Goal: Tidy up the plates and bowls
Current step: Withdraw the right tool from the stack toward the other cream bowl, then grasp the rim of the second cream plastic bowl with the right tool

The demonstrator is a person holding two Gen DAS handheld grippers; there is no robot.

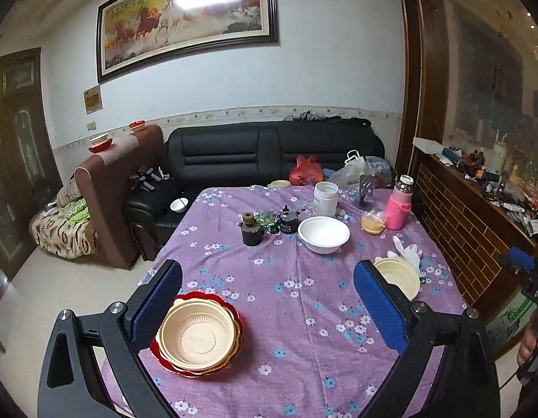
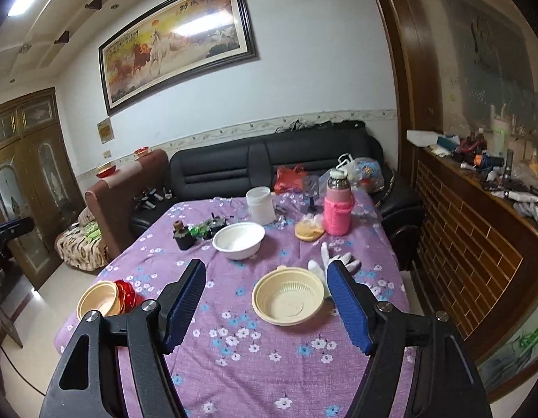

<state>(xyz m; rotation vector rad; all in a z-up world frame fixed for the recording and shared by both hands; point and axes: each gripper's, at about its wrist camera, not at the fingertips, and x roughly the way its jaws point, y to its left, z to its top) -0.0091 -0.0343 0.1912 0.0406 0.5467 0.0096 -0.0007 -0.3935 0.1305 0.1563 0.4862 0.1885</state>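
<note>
Left gripper [image 1: 267, 308] released, empty, above table [image 1: 297, 313]; cream bowl on red plate [image 1: 199, 336] near left. Right gripper [image 2: 267, 304] released, empty; cream basket bowl [image 2: 288, 299] between fingers, untouched; white bowl [image 2: 238, 240] farther

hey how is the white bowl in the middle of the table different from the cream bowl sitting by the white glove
The white bowl has smooth, plain walls; the cream bowl is ribbed inside and has small tabs on its rim. The white bowl sits farther back, near the dark teaware; the cream bowl sits nearer the right gripper, beside the white glove. Both stand upright, empty, on the purple floral tablecloth, and neither is held.
</note>
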